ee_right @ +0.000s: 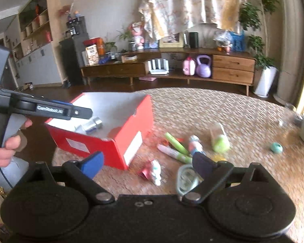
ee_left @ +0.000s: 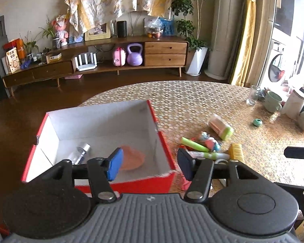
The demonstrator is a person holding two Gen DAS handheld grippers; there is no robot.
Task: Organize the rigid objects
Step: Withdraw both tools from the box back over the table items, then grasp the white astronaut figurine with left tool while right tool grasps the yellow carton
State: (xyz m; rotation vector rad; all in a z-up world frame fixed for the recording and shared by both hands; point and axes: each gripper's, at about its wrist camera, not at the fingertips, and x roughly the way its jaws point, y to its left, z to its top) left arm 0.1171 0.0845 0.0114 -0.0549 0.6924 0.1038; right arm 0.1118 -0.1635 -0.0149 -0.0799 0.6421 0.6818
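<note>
The left tool is hovering, jaws apart and empty, over the red box; the right tool, spread wide, is facing loose markers beside it, likely its next pick.

Both grippers open, nothing held

The left gripper and right gripper tilt downward, jaws apart; a hand grips the left handle.
</note>
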